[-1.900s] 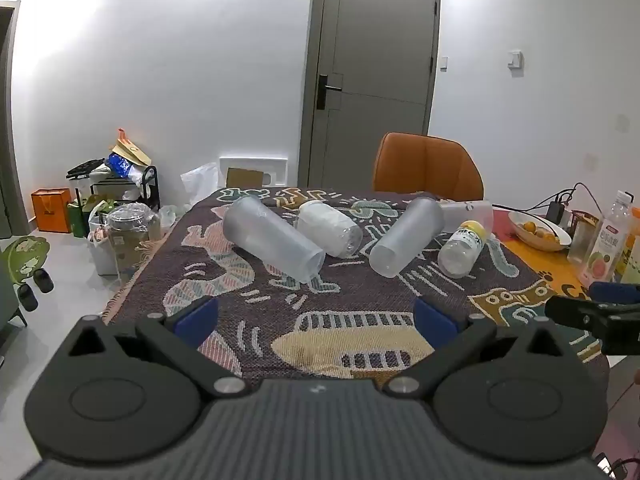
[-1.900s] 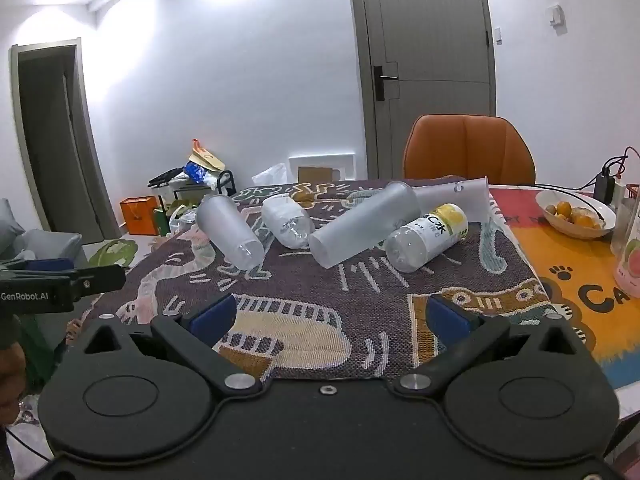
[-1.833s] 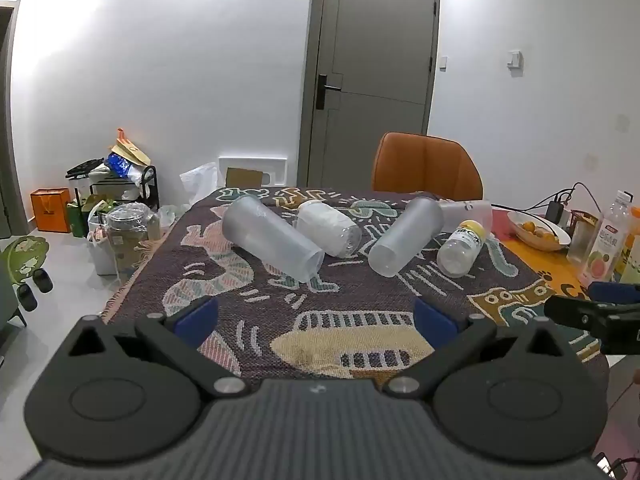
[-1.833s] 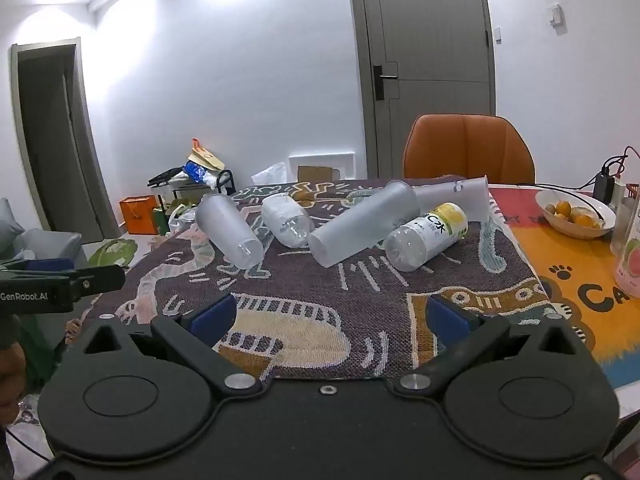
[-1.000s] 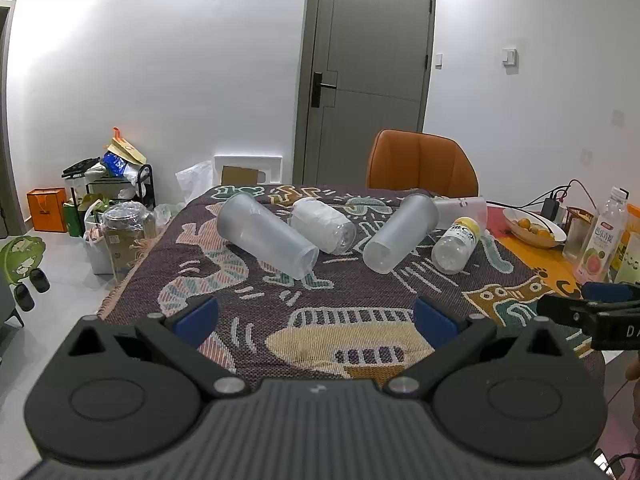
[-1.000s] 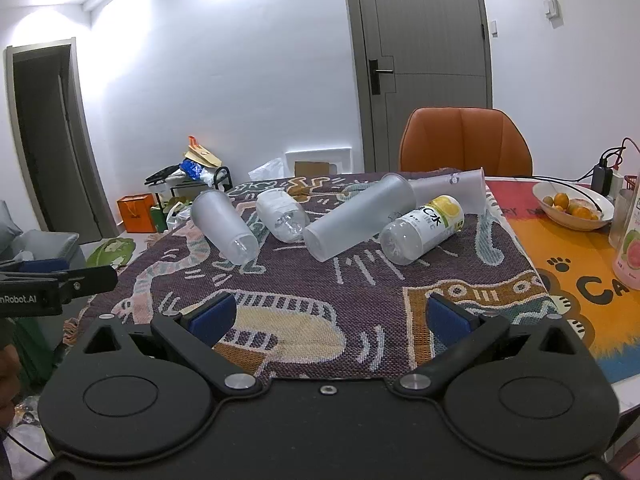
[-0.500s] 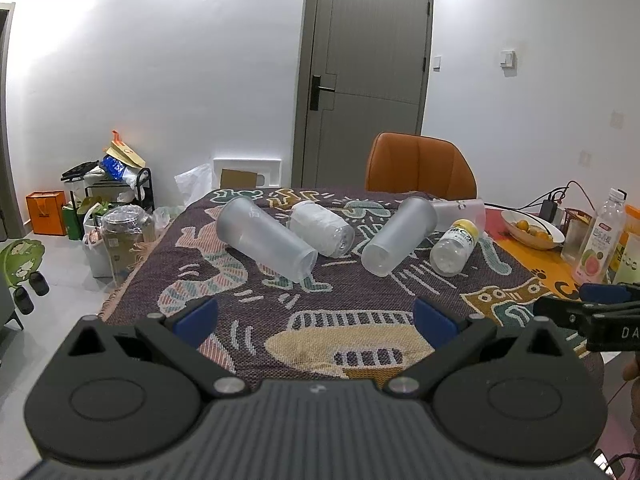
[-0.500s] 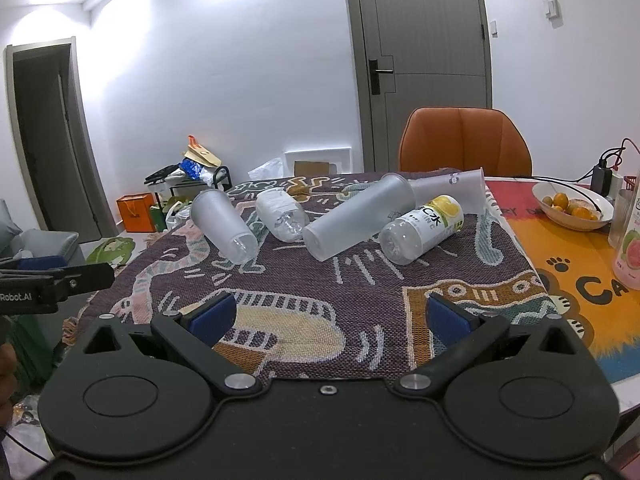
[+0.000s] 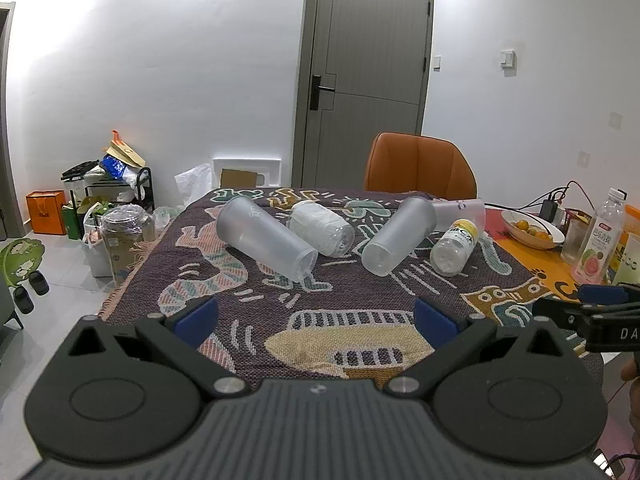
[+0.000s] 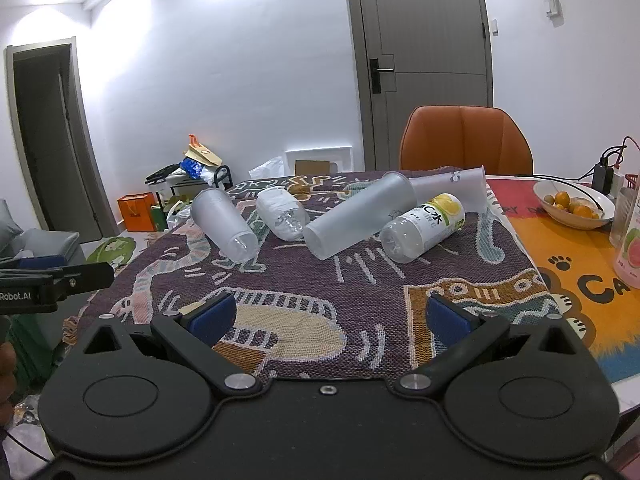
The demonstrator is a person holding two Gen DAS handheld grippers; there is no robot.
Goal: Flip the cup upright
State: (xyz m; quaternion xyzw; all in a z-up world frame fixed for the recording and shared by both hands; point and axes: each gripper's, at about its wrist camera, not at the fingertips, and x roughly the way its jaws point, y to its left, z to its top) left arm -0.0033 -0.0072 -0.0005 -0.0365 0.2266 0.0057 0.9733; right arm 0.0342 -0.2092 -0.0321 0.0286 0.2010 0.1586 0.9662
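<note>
Three frosted plastic cups lie on their sides on a patterned cloth: a left one (image 9: 266,238) (image 10: 224,224), a middle one (image 9: 398,234) (image 10: 356,220), and a clearer one (image 9: 460,210) (image 10: 452,188) behind it. My left gripper (image 9: 316,318) is open and empty, low over the cloth's near edge, well short of the cups. My right gripper (image 10: 328,318) is open and empty too, also short of them. Each gripper shows at the edge of the other's view.
Two plastic bottles lie among the cups: a white-wrapped one (image 9: 322,228) and a yellow-labelled one (image 9: 456,246) (image 10: 424,226). A fruit bowl (image 10: 574,200), juice bottle (image 9: 600,240) and cables are at the table's right. An orange chair (image 9: 420,168) stands behind; clutter lies on the floor at left.
Both grippers have drifted slightly; the cups and bottles sit a little lower and left in view. Nothing on the table has moved and both grippers stay open.
</note>
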